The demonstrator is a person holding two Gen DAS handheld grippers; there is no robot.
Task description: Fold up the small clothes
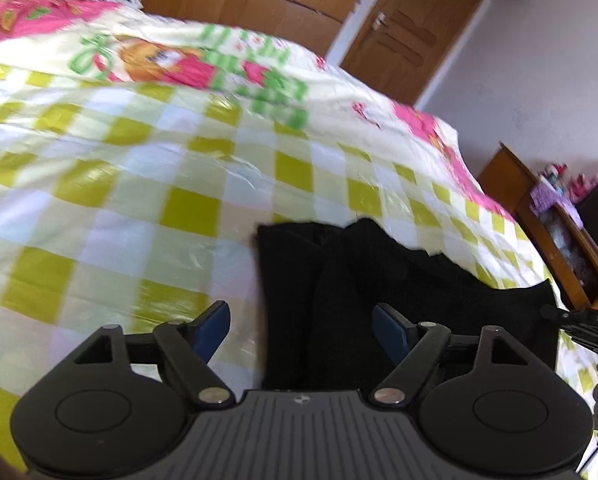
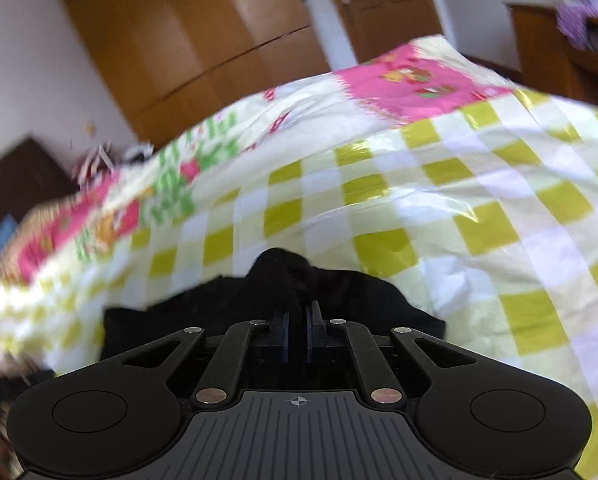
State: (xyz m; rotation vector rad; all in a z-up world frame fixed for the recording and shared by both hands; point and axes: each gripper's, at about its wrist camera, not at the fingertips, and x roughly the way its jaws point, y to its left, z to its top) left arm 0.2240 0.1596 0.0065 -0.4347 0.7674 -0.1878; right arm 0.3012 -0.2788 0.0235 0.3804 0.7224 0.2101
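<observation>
Both of my pictures are blurry, so small things are hard to see. The black cloth [image 1: 379,280] lies on the bed cover [image 1: 139,200] with yellow and white squares, and it is so dark that I cannot make out its folds or what kind of clothing it is. Its near part is hidden behind my left gripper [image 1: 301,330], which is spread wide with nothing pinched; one blue pad is over the cloth and the other over the bed cover. My right gripper [image 2: 297,330] is squeezed tight on a bunched bit of the black cloth that sticks up between its pads. There are big green letters [image 1: 255,68] on the bed cover, but they are too smeared to read. A wooden shelf [image 1: 547,232] at the side holds pink and purple things I cannot name. A brown door [image 1: 411,16] is cut off at the top.
</observation>
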